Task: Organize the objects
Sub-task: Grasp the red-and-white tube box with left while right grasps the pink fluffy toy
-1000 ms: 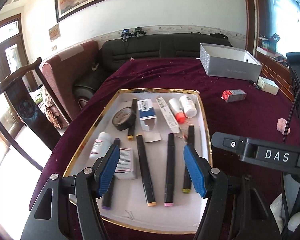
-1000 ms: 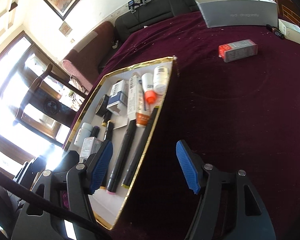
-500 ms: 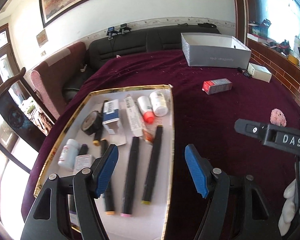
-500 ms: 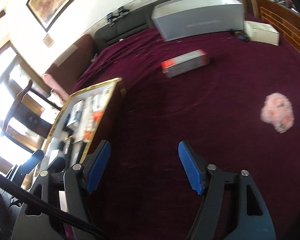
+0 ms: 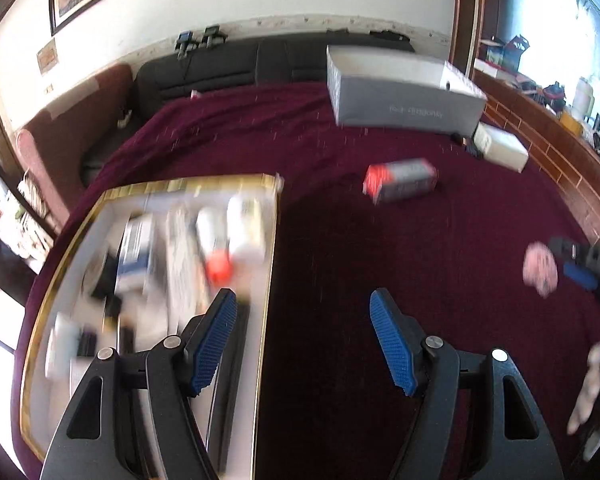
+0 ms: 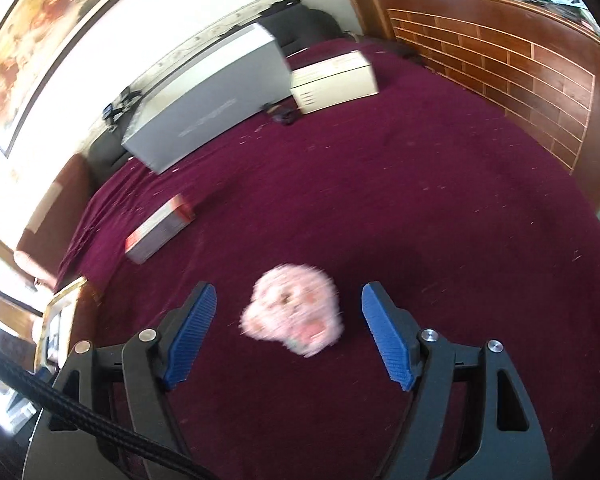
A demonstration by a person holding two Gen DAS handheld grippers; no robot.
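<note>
On the near counter, the right gripper [image 6: 288, 336], spread wide, has swung from the tray [image 6: 60, 312] to bracket the pink plush [image 6: 292, 316], ready for pickup.

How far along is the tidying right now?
Done: markers and bottles lie in the gold-rimmed tray. In hand: nothing, but the open right tongs flank the pink fluffy item. Left: the red-ended box on the cloth; left tongs open, empty.
</note>
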